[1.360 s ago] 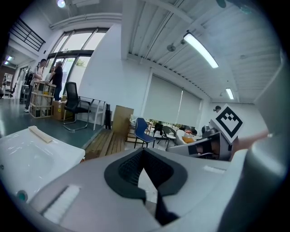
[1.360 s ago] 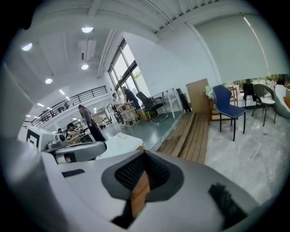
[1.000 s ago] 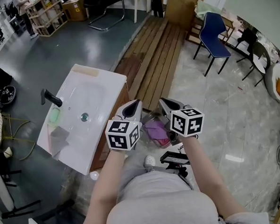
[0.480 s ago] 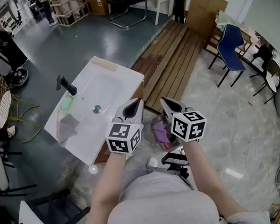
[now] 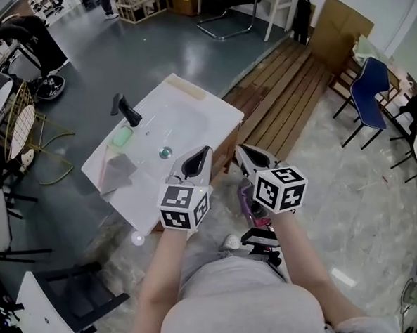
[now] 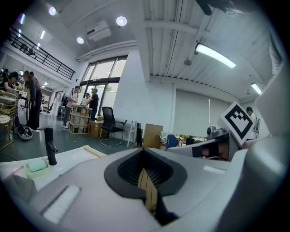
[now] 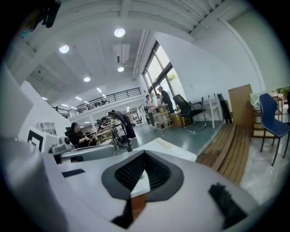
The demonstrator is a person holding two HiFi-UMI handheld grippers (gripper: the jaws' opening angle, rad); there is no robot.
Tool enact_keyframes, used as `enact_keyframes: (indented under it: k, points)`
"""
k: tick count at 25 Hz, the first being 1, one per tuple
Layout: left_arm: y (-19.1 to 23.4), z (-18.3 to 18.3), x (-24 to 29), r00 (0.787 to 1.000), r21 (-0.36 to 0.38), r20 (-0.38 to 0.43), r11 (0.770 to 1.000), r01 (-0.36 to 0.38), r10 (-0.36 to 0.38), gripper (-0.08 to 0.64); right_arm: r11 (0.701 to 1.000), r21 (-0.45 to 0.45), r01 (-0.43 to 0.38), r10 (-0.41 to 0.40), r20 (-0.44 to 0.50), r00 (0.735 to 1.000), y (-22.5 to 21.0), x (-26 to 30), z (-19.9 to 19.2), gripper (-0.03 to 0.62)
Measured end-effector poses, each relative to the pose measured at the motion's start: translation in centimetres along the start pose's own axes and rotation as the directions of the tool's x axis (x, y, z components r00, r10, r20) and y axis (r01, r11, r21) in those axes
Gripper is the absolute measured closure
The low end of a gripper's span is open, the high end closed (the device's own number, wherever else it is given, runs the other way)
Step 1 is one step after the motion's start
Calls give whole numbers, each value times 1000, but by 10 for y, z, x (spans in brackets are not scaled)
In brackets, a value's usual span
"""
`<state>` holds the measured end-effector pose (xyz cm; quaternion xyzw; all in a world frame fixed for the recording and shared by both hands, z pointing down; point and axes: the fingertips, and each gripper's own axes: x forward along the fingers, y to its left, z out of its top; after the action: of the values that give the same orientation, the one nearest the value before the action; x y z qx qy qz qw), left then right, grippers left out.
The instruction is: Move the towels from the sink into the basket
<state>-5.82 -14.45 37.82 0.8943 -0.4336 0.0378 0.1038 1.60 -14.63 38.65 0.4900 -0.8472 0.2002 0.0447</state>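
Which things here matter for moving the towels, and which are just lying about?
Job: grey towel on the sink's edge; white rectangular sink; basket holding purple cloth.
Lying about: green block; blue chair; wooden planks.

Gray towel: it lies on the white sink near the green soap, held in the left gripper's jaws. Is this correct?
No: the left gripper holds nothing, jaws shut, as the left gripper view shows. The gray towel lies on the white sink near the green soap.
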Motion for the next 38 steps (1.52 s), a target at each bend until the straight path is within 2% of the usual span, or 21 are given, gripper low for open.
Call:
enact_keyframes:
  k: [10, 21, 30, 38]
  points:
    - [56, 12, -26, 995, -38, 21, 994, -98, 99, 555, 998, -20, -66, 66, -22, 998, 34, 42, 6, 574]
    - [106, 22, -54, 978, -88, 53, 976, -199, 204, 555, 984, -92, -154, 150, -51, 987, 77, 76, 13, 574]
    - [151, 19, -90, 946, -136, 71, 943, -305, 316, 555, 959, -136, -250, 240, -81, 967, 121, 106, 9, 574]
    - [195, 17, -130, 903, -170, 79, 899, -404, 421, 555, 928, -160, -338, 322, -116, 940, 162, 138, 4, 574]
